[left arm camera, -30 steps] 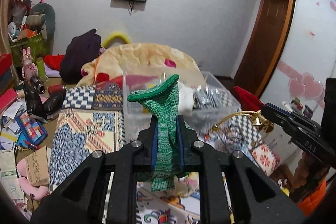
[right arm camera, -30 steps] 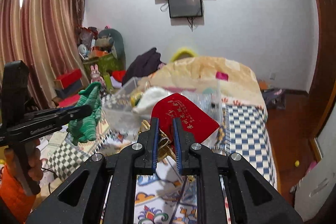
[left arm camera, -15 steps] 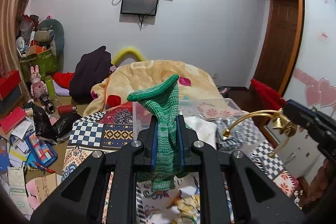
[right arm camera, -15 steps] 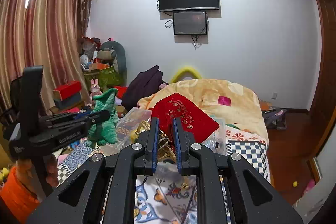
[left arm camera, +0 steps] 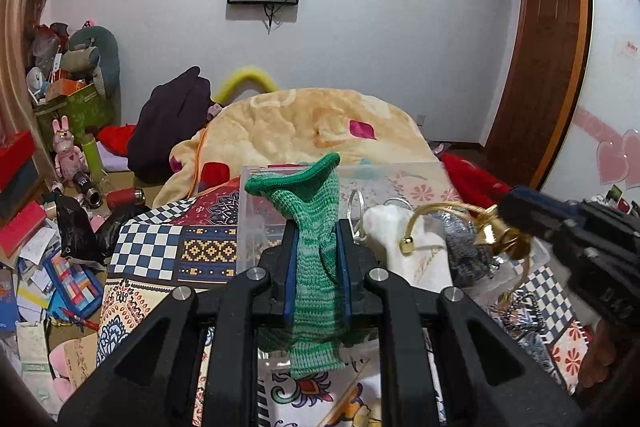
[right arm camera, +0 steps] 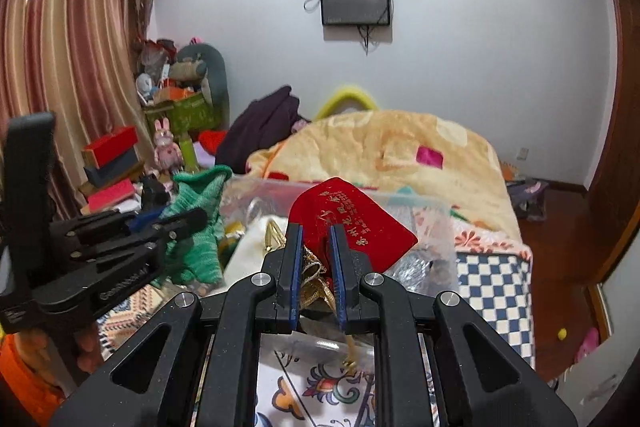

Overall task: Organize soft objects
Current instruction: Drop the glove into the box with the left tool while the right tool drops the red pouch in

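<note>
Our left gripper (left arm camera: 316, 247) is clenched on a green sock (left arm camera: 310, 223); its knit is ribbed and mottled in two greens, the darker cuff flops open above the blue pads (left arm camera: 290, 275), and the toe end hangs limp below them. Our right gripper (right arm camera: 314, 251) pinches a red pouch (right arm camera: 352, 223), flat and velvety, with gold lettering across its face and a rounded top corner; a bunched gold cord (right arm camera: 314, 287) spills down between the pads, one strand trailing to a small tassel. Both pieces are held up in the air just in front of a clear bin (left arm camera: 248, 223), a rectangular tub of thin, glossy plastic; inside it we see a white cloth (left arm camera: 416, 251), soft and crumpled, and something grey and speckled beside it, too blurred to name. The bin sits on a patchwork cover (left arm camera: 160, 247) of blue-and-white checks and printed panels; behind it lies a plush yellow blanket (left arm camera: 320, 123), heaped in a smooth dome. In the left view the right gripper (left arm camera: 516, 215) shows side-on, the cord looping out in a stiff golden arc.
</note>
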Motion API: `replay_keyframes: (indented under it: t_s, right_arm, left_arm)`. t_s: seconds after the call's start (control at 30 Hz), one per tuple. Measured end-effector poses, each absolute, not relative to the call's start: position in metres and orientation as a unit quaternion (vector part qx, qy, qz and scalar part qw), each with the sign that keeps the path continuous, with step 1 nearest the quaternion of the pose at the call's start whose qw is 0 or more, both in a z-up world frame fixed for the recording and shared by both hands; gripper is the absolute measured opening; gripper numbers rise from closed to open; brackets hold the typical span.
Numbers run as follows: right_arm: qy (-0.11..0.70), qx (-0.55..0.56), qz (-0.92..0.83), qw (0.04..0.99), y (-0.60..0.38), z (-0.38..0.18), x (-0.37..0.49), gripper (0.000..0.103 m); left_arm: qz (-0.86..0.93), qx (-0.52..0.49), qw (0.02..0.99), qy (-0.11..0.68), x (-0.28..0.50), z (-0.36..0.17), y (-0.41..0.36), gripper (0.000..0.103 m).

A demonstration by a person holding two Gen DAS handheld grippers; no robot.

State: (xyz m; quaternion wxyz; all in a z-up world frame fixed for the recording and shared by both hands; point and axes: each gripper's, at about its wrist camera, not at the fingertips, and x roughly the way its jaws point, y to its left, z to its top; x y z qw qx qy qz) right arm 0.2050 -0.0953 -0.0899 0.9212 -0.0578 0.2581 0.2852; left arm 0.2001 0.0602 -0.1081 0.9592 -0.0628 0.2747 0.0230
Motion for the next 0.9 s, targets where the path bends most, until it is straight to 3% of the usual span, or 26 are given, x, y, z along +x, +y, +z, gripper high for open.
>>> replay_keyframes:
  t_s: [0.17,0.23,0.3,0.47,0.83,0.9]
  right_arm:
    - [0.287,-0.062,0.282,0.913,-0.091,-0.104,0.214,0.012]
    - [0.296,-0.064,0.282,0.91,-0.091,-0.108,0.216,0.012]
    - [0.303,-0.068,0.283,0.908,-0.09,-0.111,0.217,0.013]
    - [0.309,-0.078,0.284,0.904,-0.089,-0.11,0.214,0.017]
    - [0.282,-0.065,0.288,0.913,-0.11,-0.078,0.194,0.043]
    - [0.271,-0.063,0.287,0.917,-0.114,-0.071,0.188,0.049]
  left_arm:
    - [0.024,-0.055,0.959,0.278,0.203,-0.112,0.06,0.017]
    - [0.024,-0.056,0.958,0.281,0.204,-0.112,0.06,0.023]
    - [0.023,-0.06,0.956,0.286,0.204,-0.113,0.062,0.036]
    - [0.013,-0.06,0.954,0.293,0.202,-0.112,0.061,0.047]
    - [-0.018,-0.056,0.965,0.256,0.167,-0.08,0.055,0.064]
    - [-0.022,-0.055,0.968,0.244,0.157,-0.071,0.054,0.074]
